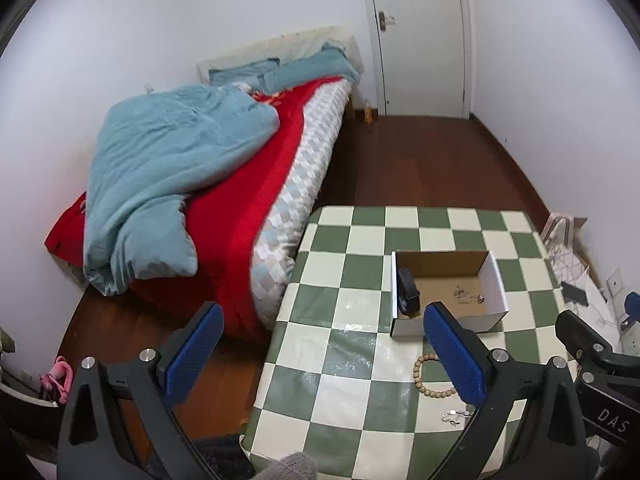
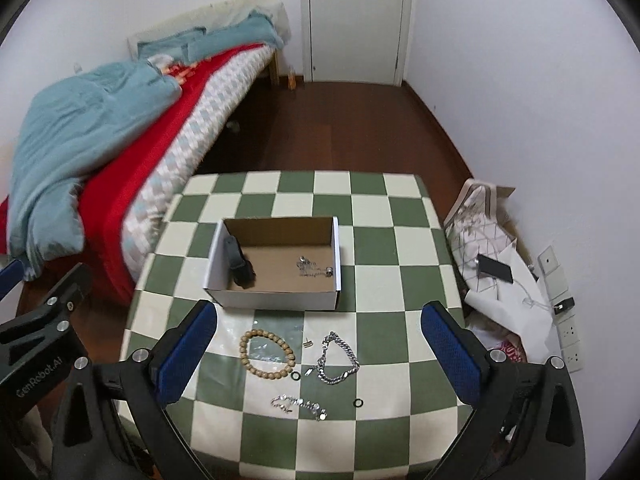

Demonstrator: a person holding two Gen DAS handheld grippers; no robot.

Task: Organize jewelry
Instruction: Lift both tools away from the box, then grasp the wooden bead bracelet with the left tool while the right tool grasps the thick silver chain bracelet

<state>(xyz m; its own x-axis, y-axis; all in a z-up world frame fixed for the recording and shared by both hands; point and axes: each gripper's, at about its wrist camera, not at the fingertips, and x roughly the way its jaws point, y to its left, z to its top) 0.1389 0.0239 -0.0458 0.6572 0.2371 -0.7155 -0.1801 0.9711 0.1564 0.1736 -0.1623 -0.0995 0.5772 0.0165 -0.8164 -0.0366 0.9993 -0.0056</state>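
A white cardboard box point(image 2: 276, 294) stands on the green-and-cream checked table point(image 2: 384, 248). Inside lie a black watch point(image 2: 240, 264) and small silver pieces point(image 2: 314, 270). In front of the box lie a wooden bead bracelet point(image 2: 266, 354), a silver chain bracelet point(image 2: 338, 358), a thinner silver chain point(image 2: 298, 402), a small stud point(image 2: 308, 343) and two dark rings point(image 2: 296, 376) point(image 2: 358, 403). My right gripper point(image 2: 318, 336) is open and empty above these pieces. My left gripper point(image 1: 320, 340) is open and empty over the table's left edge; the box point(image 1: 448, 322) and bead bracelet point(image 1: 424, 376) show there too.
A bed point(image 2: 120, 128) with a blue duvet and red blanket stands against the table's left side. Bags, paper and a phone point(image 2: 494, 268) are piled right of the table by wall sockets point(image 2: 568, 332). A white door point(image 2: 356, 20) is at the far end of the wooden floor.
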